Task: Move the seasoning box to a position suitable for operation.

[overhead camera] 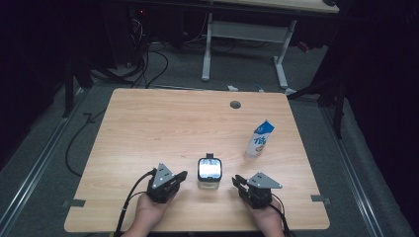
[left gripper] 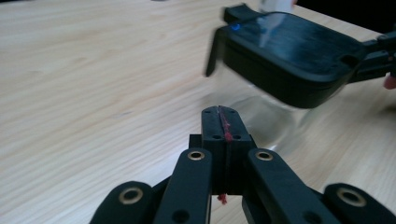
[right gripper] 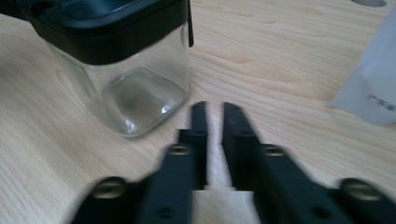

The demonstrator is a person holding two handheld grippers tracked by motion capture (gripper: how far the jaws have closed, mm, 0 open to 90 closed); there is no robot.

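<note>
We hold our left claw pressed fully closed and empty, just left of the clear glass jar with its black lid. Our right claw, nearly closed and empty, sits just right of the jar near the worktop's front edge. A milk carton stands farther back to the right.

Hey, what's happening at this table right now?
A person sits at a wooden table with a gripper in each hand. A clear square jar with a black lid stands between them, untouched. The left gripper is shut with nothing in it, its fingers aimed at the jar. The right gripper points at the jar from the other side, nearly closed on nothing. A blue and white carton stands upright farther back on the right.
</note>
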